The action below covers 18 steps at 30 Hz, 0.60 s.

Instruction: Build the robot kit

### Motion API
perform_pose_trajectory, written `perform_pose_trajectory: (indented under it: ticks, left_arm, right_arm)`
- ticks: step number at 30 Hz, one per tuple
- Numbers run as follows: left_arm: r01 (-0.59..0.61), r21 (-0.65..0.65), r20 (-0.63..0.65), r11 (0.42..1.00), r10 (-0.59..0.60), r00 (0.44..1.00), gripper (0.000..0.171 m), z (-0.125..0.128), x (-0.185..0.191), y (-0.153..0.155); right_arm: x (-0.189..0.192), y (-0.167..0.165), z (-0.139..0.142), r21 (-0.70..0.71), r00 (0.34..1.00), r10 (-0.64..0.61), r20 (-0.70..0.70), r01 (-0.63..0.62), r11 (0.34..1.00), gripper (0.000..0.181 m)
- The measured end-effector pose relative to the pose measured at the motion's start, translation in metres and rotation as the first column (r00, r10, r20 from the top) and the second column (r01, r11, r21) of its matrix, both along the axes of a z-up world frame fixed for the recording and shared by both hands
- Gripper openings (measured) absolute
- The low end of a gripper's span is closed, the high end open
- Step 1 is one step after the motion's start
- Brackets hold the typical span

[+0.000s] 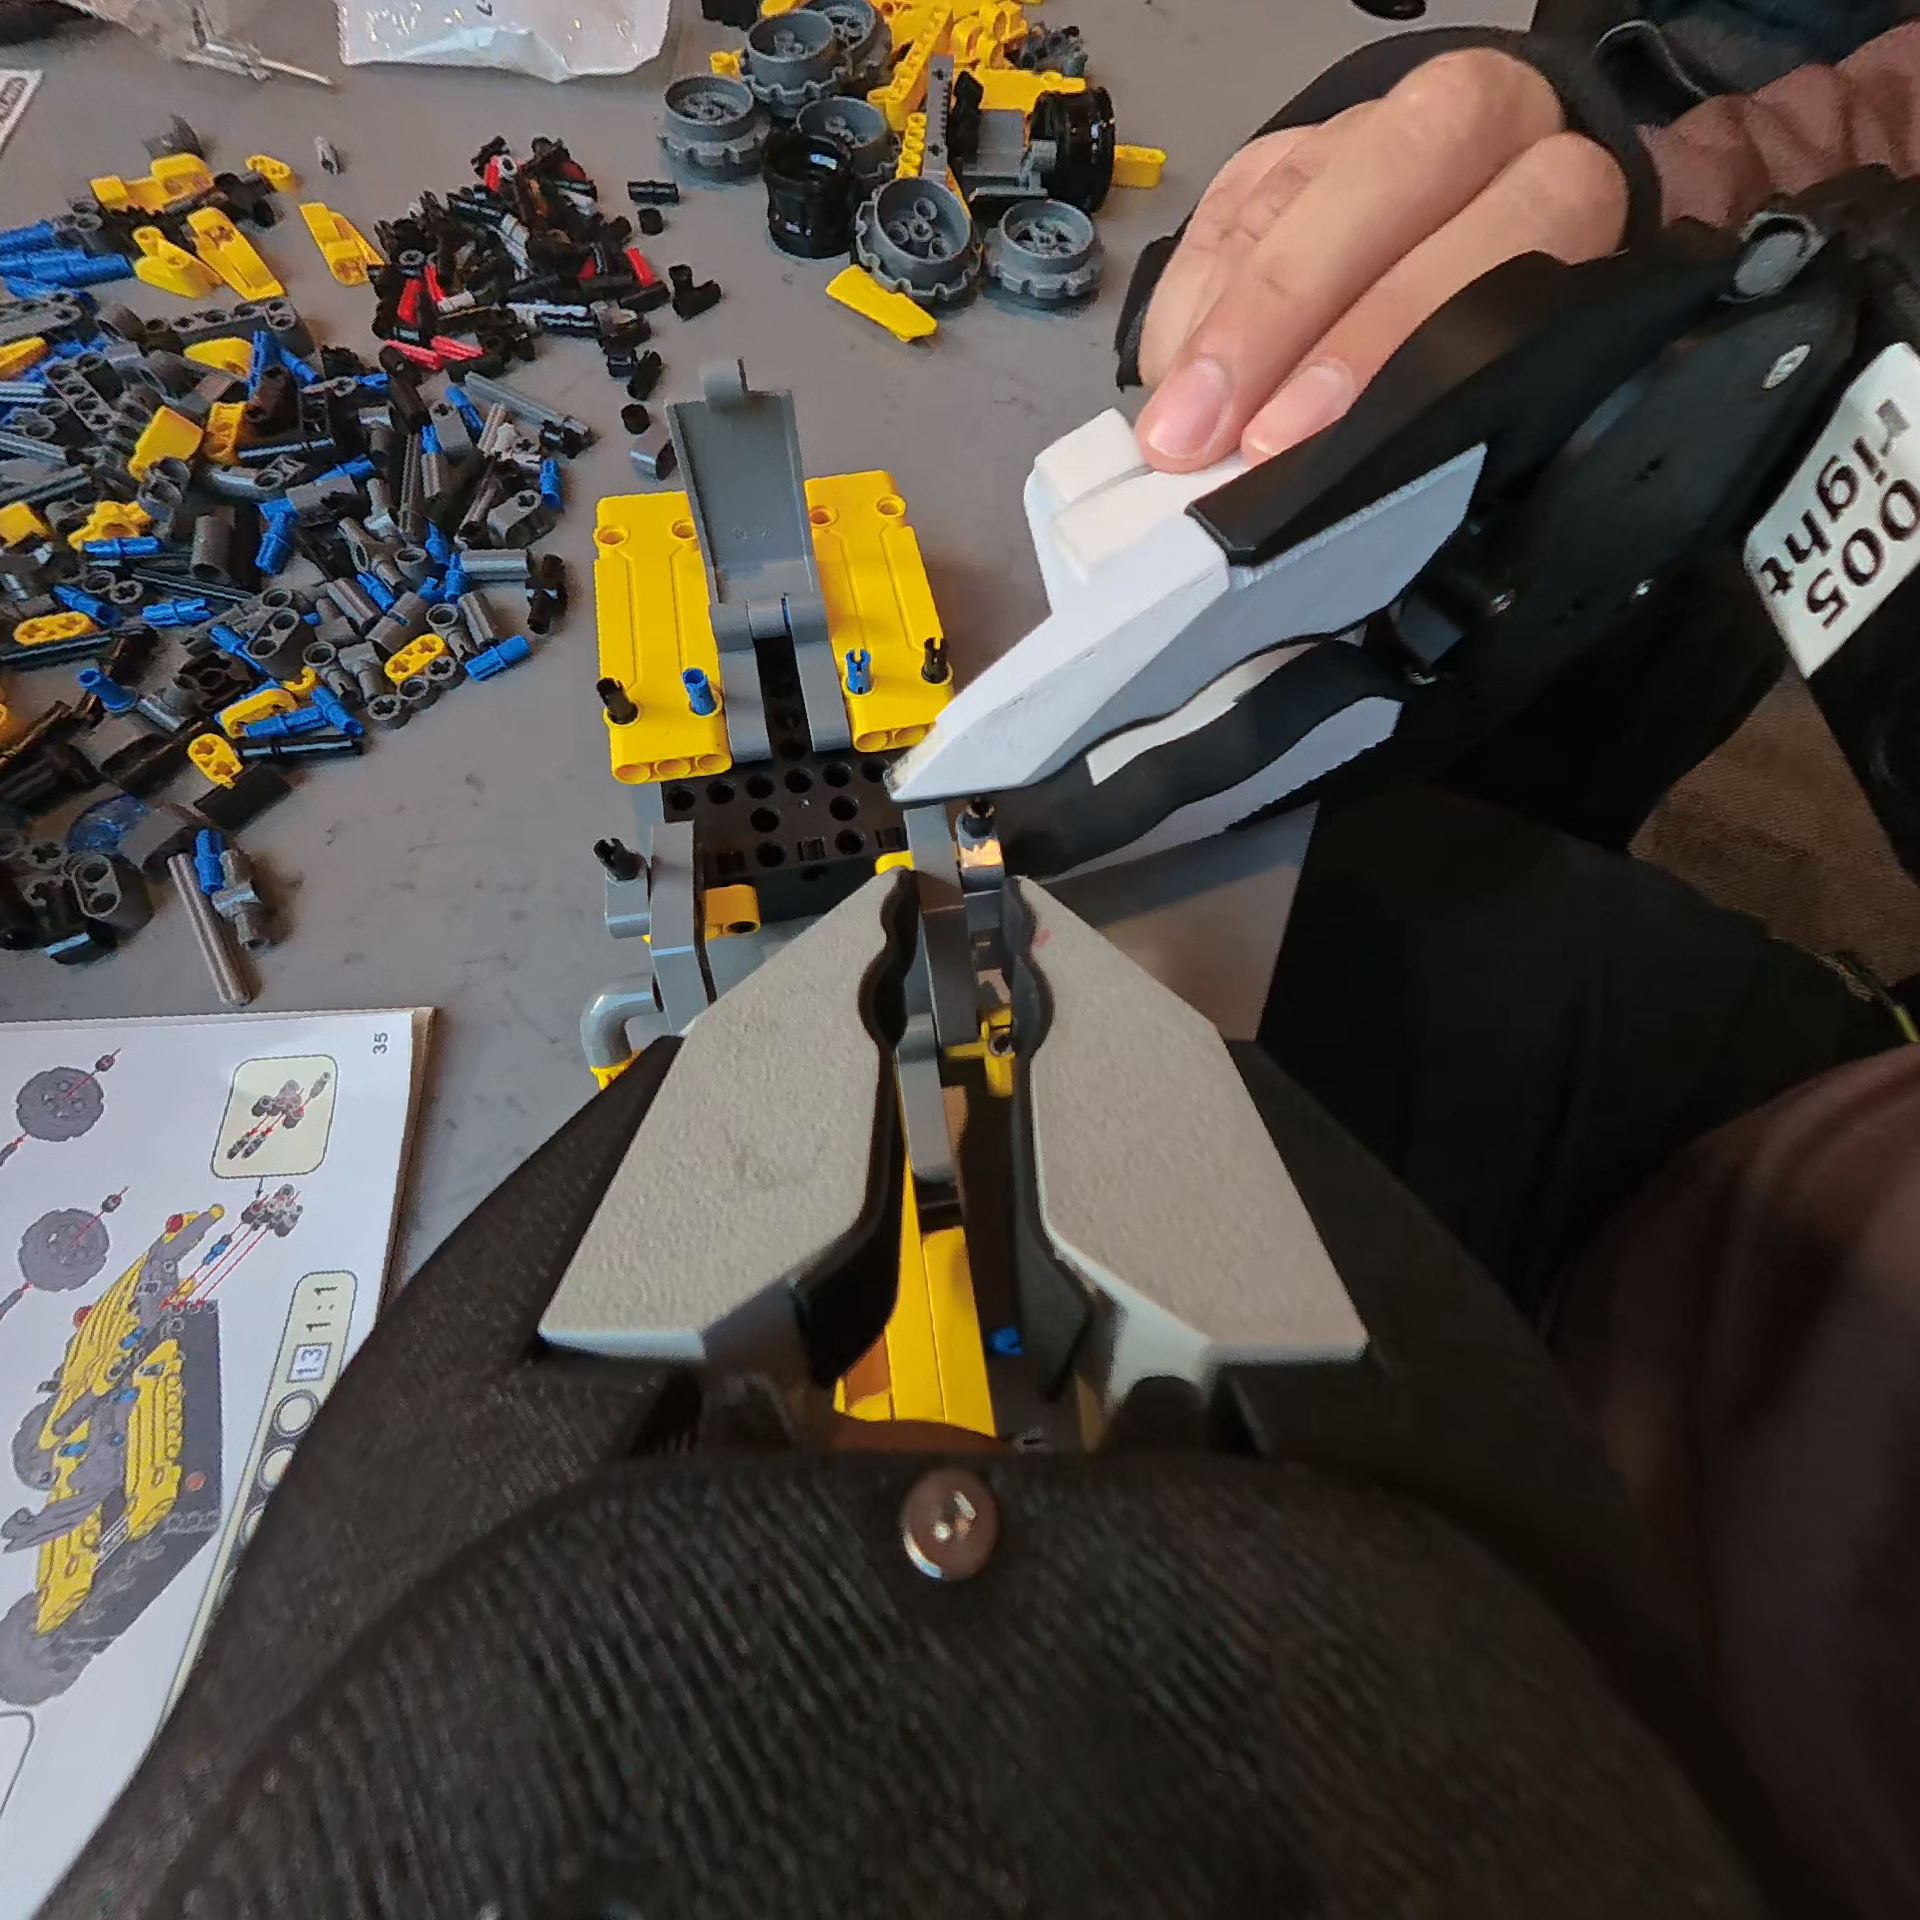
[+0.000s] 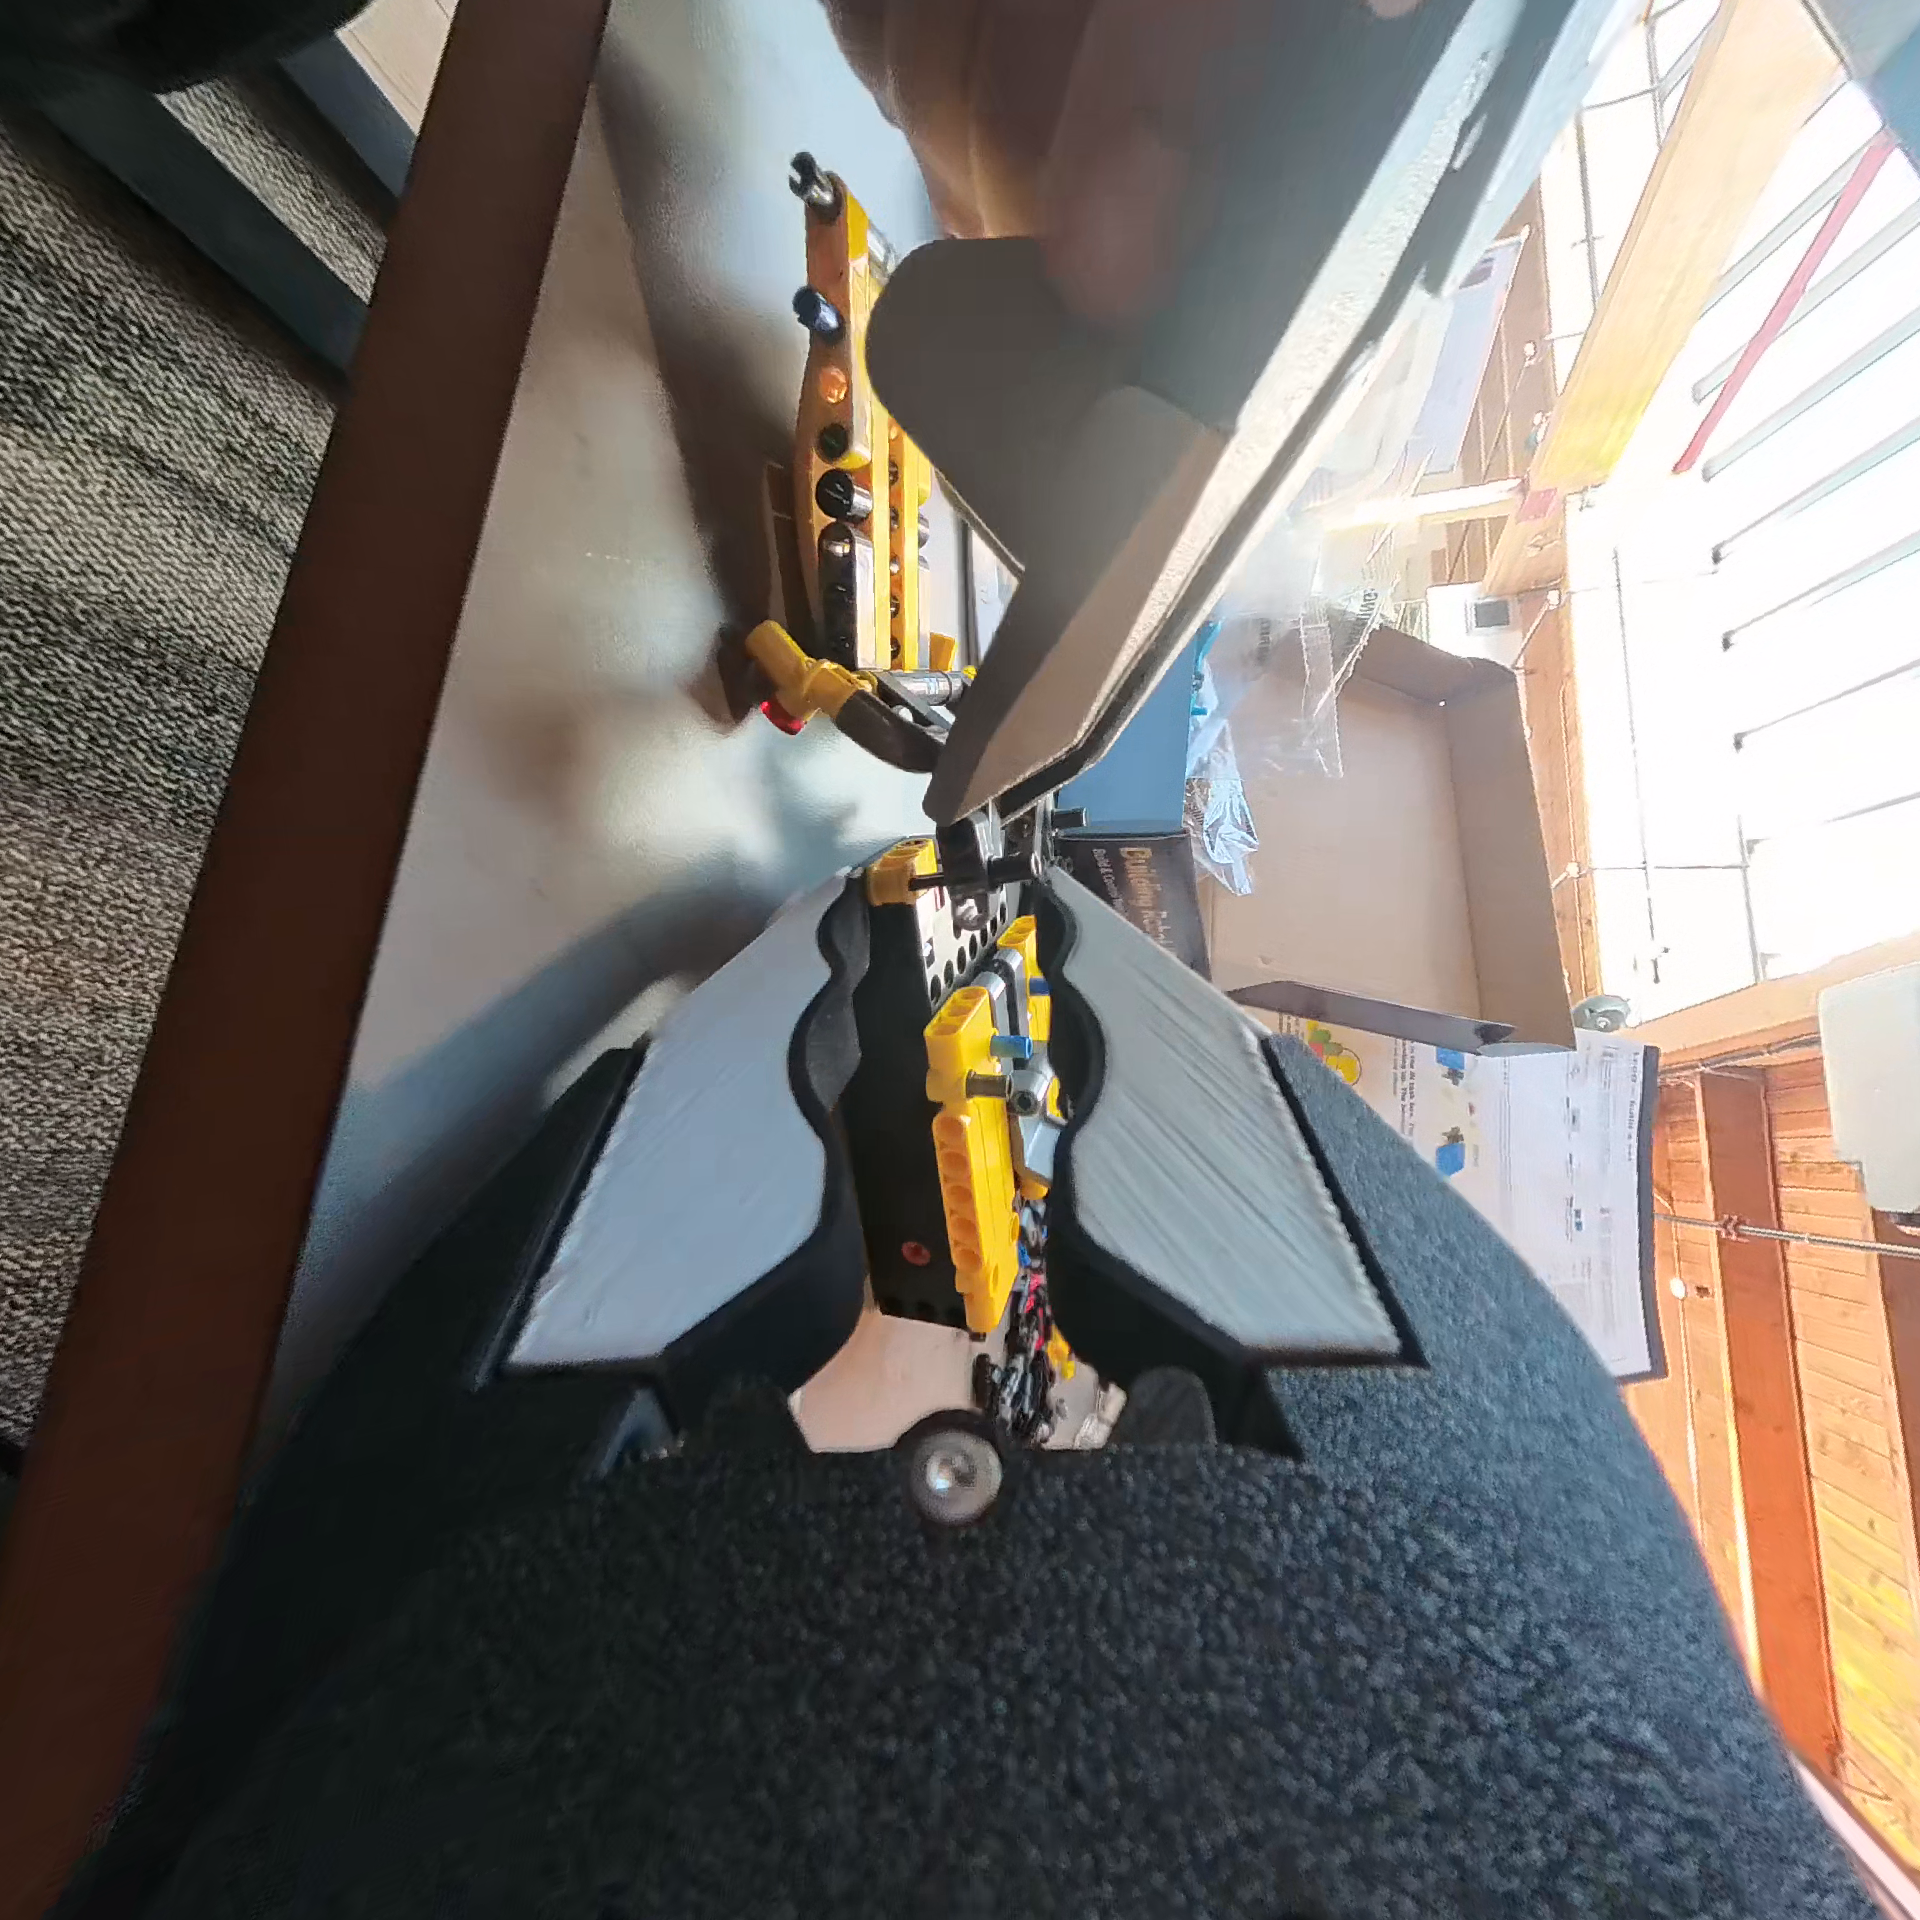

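Observation:
A partly built yellow, black and grey brick vehicle (image 1: 665, 582) lies on the grey table. My left gripper (image 1: 963, 894) is shut on an upright grey beam (image 1: 940, 997) of the model. My right gripper (image 1: 935, 790) comes in from the right, held by a hand (image 1: 1351, 239). Its white fingertips close on a small dark connector with a pin (image 1: 977, 831) on top of that beam. In the right wrist view, my right gripper (image 2: 956, 883) has the connector (image 2: 971, 847) at its tips, with the model (image 2: 966, 1143) seen between the fingers. A left finger (image 2: 1039, 623) reaches in from above.
A pile of loose blue, black, yellow and red parts (image 1: 260, 468) lies at the left. Grey wheels and black tyres (image 1: 883, 156) sit at the back. An open instruction booklet (image 1: 156, 1299) lies front left. A cardboard box (image 2: 1351, 831) stands beyond. The table's brown edge (image 2: 312, 727) is near.

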<state>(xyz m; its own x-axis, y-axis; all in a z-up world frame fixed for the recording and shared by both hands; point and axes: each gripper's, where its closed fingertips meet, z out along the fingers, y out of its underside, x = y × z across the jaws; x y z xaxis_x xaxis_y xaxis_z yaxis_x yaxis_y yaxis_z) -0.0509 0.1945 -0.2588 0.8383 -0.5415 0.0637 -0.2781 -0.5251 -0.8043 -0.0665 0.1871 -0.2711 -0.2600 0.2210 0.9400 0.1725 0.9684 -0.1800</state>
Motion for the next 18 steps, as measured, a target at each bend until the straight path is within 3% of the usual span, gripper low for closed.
perform_pose_trajectory:
  ticks: [11, 14, 18]
  left_arm:
    - [-0.031, -0.068, 0.001, 0.997, 0.031, 1.0, 0.013, 0.0, -0.001, 0.005]
    - [-0.023, -0.074, -0.006, 0.997, 0.023, 1.0, 0.013, 0.0, 0.0, 0.006]
    - [-0.016, -0.074, -0.011, 0.997, 0.015, 1.0, 0.013, 0.0, 0.001, 0.007]
  right_arm:
    - [-0.003, 0.006, 0.002, -0.058, 1.0, 0.004, -0.004, -0.004, 0.998, 0.028]
    - [-0.001, 0.004, 0.01, -0.041, 0.998, 0.037, -0.057, -0.039, 0.998, 0.04]
    - [-0.002, 0.001, 0.008, -0.058, 0.997, 0.062, -0.047, -0.065, 0.996, 0.022]
